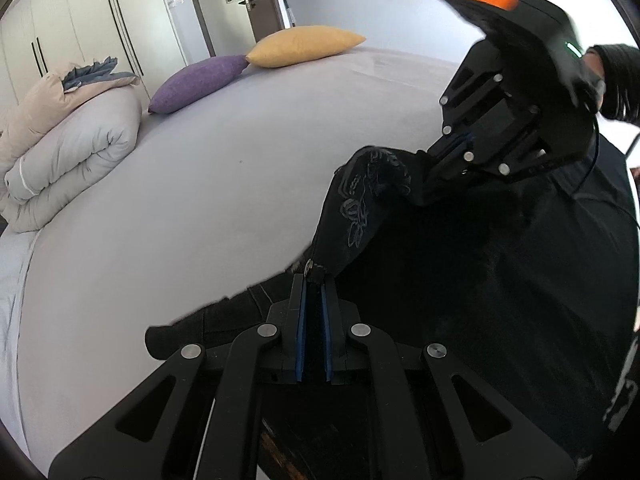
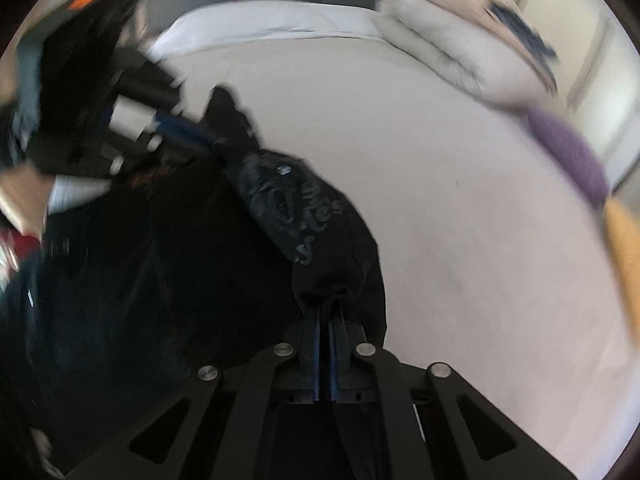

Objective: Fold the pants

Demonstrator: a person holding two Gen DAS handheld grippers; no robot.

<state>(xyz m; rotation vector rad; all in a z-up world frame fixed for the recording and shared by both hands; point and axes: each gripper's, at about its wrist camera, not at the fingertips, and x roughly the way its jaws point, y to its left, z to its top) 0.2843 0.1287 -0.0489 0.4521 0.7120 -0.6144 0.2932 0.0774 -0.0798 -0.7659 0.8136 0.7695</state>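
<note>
The black pants (image 1: 420,248) with pale printed patterns hang stretched between my two grippers above the grey bed (image 1: 180,200). My left gripper (image 1: 315,280) is shut on one corner of the waistband. My right gripper (image 1: 448,160) shows in the left wrist view, shut on the other corner. In the right wrist view my right gripper (image 2: 326,316) is shut on the pants (image 2: 312,220), and my left gripper (image 2: 200,136) appears blurred at upper left, gripping the same fabric. A trailing part of the pants (image 1: 200,320) lies on the bed.
A rolled quilt (image 1: 68,148) sits at the bed's left. A purple pillow (image 1: 196,84) and a yellow pillow (image 1: 304,46) lie at the far edge. Wardrobe doors (image 1: 80,20) and a room door (image 1: 240,0) stand behind. The person's dark clothing (image 1: 560,280) fills the right.
</note>
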